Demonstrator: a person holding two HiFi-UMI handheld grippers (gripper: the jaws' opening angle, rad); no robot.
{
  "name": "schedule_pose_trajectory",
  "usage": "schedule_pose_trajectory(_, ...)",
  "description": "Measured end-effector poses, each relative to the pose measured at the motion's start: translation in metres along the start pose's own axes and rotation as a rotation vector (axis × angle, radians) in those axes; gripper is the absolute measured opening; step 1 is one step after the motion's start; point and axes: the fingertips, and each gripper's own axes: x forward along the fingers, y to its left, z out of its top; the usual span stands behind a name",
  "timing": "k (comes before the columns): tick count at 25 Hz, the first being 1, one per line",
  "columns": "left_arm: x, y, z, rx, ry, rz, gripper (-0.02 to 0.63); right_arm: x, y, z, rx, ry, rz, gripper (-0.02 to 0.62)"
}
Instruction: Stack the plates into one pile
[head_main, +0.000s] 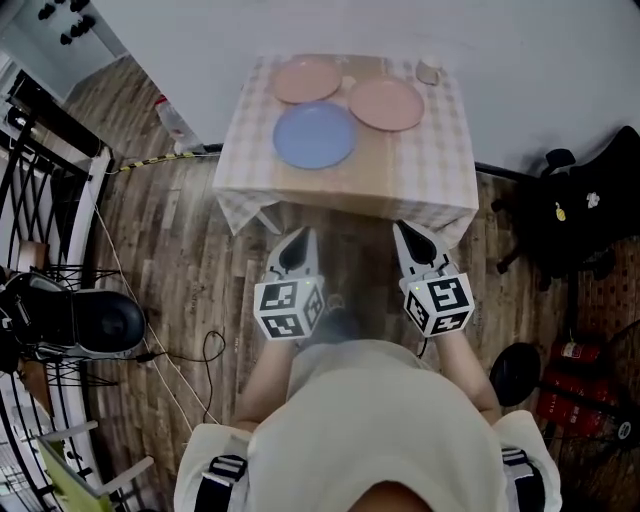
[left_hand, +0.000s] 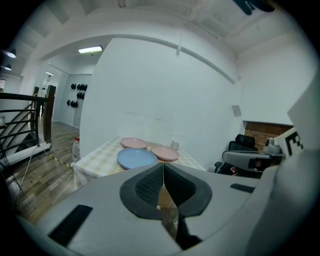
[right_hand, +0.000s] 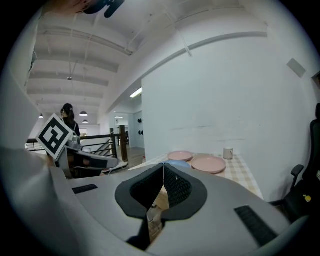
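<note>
In the head view, a table (head_main: 380, 172) with a checked cloth (head_main: 245, 150) sits at upper centre of the frame. It carries 3 plates lying separately, none on another. A blue plate (head_main: 314, 136) is nearest the front edge, a pink plate (head_main: 307, 80) lies just behind it, and a second pink plate (head_main: 387, 104) is to their right. A small cup (head_main: 429, 72) stands at the table's upper right corner. At frame centre, below the table, the left gripper (head_main: 299, 238) and right gripper (head_main: 409, 233) are side by side over the wooden floor (head_main: 180, 250). Both have their jaws pressed fully together, holding nothing.
</note>
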Motion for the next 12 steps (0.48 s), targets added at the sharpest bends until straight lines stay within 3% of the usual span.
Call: schedule_pose_trajectory(12,0.072,0.052,0.035,0.024,0.018,-0.023,0.005,0.088,-0.01,0.01,-0.003,0.029,0.005,0.0)
